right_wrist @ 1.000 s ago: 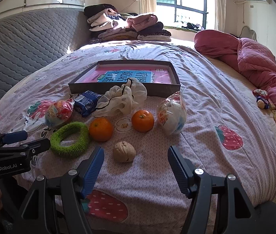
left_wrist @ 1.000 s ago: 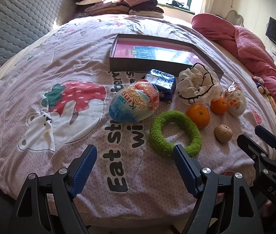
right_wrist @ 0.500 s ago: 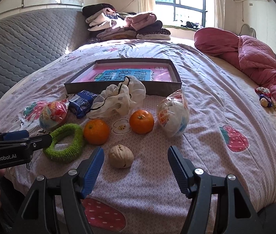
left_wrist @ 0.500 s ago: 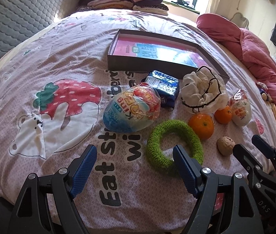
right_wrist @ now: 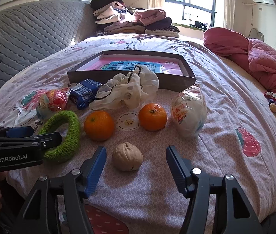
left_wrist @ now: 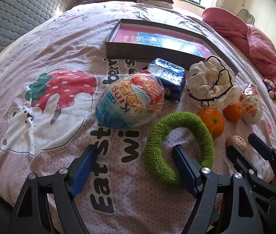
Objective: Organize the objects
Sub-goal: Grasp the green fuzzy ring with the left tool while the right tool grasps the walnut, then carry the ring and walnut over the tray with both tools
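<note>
Walnut (right_wrist: pixel 127 159) lies on the bedsheet (right_wrist: pixel 206 156) between the right gripper (right_wrist: pixel 136 160) pads, untouched; jaws have just been closing, still apart, nothing held. Likely light, hard, round and prone to roll, so pinch it across its widest middle. Green knitted ring (left_wrist: pixel 178 146), soft and squashy, sits around one pad of the left gripper (left_wrist: pixel 135 168), spread wide, empty. Two oranges (right_wrist: pixel 99 125) lie just beyond; open box (right_wrist: pixel 132 78) farther ahead.

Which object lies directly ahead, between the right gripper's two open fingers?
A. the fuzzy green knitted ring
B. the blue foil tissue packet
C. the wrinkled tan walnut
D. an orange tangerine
C: the wrinkled tan walnut lies on the pink bedsheet between the right gripper's open fingers, untouched.
</note>
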Demonstrator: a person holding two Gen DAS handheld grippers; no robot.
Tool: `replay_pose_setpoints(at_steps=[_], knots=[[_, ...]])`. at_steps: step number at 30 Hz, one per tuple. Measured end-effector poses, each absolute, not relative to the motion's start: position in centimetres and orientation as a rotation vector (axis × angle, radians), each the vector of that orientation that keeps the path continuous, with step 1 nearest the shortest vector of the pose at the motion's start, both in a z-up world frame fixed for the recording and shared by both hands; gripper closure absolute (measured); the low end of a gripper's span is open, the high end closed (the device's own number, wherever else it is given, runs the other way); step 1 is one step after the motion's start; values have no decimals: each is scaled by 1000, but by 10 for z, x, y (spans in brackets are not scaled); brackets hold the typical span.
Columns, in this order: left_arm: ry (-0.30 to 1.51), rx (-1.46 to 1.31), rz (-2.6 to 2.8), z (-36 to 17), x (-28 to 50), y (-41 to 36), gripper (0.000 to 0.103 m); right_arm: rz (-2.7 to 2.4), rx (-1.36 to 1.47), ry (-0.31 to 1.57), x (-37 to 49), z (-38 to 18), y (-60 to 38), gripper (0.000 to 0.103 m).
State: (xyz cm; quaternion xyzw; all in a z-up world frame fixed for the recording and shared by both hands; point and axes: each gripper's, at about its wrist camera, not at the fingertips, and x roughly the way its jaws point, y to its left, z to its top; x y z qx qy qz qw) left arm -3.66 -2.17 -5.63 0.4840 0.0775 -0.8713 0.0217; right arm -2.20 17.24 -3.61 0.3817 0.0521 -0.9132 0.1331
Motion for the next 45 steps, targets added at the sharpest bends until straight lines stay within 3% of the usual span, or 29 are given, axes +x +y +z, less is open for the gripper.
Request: replay_pose_setpoints(at_steps=[7,11,45], knots=[[242,1487,-2696,-56,-36,-25,47,-2608,1106,201,-22,-41,164,66],[289,1484,-2778,-53,-30,-25,86,-2594,1090,197,-19,-41,164,70],[127,1264,-2976,11,-11,5,88,-2658,848,93,-18,17,184,70]])
